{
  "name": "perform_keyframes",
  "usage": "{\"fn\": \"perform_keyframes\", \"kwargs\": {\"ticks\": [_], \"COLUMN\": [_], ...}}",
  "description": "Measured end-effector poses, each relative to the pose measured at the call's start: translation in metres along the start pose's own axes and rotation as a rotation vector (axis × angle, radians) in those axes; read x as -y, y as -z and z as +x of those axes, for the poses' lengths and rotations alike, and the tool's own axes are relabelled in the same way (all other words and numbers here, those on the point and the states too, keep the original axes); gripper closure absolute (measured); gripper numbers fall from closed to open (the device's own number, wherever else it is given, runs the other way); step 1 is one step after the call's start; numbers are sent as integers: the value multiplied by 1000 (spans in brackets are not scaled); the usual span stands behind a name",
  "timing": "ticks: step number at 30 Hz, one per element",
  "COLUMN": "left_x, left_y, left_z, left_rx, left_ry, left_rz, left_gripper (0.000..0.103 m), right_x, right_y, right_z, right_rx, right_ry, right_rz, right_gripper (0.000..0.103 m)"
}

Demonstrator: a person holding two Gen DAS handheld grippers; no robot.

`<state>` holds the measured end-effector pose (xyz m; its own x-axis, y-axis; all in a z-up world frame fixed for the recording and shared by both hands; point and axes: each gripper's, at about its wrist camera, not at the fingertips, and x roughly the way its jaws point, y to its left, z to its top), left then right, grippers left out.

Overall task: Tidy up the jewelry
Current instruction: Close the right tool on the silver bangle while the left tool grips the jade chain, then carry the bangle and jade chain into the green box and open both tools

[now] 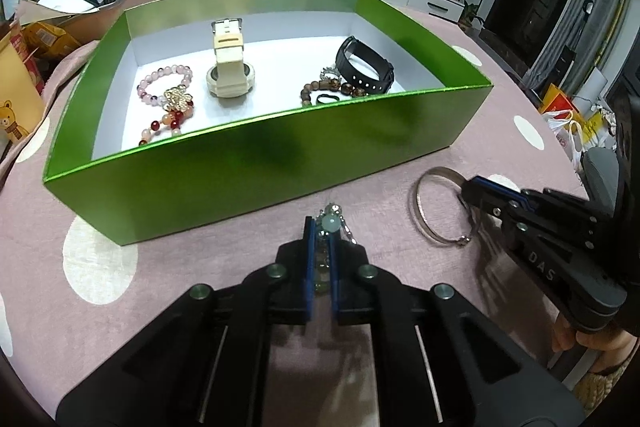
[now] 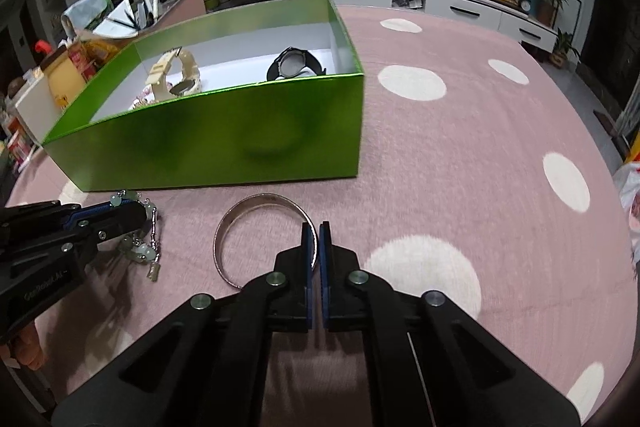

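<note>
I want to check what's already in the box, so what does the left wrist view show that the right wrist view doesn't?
Only the left wrist view shows the pink bead bracelet, the brown bead bracelet and a small black ring on the box floor.

Only the right wrist view shows the black watch's round face.

Both show the green box, the cream watch, the left hand-held gripper shut on the pale green bead bracelet, and the right hand-held gripper shut on the silver bangle.

"DAS" on the right hand-held gripper (image 1: pixel 466 193); "GenRobot.AI" on the left hand-held gripper (image 2: pixel 132 213).
</note>
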<state>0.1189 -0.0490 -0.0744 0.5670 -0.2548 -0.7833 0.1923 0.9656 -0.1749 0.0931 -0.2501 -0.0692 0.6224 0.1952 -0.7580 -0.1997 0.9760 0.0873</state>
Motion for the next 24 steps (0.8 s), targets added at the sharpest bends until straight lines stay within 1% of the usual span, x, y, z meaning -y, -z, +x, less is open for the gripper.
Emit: {"fn": "perform_keyframes", "kwargs": {"ticks": [8,24], "left_x": [-7,-7], "left_y": [3,4], "left_z": [-19,-59], "left_rx": [16,73], "left_ry": [-1,7], "left_rz": [-17,-20], "left_gripper": [97,97], "right_x": [0,1], "right_y": [11,20], "right_z": [-20,-56], "right_rx": [46,109], "right_ry": [-16,-25], "right_rz": [67,87], "right_gripper": [100,100]}}
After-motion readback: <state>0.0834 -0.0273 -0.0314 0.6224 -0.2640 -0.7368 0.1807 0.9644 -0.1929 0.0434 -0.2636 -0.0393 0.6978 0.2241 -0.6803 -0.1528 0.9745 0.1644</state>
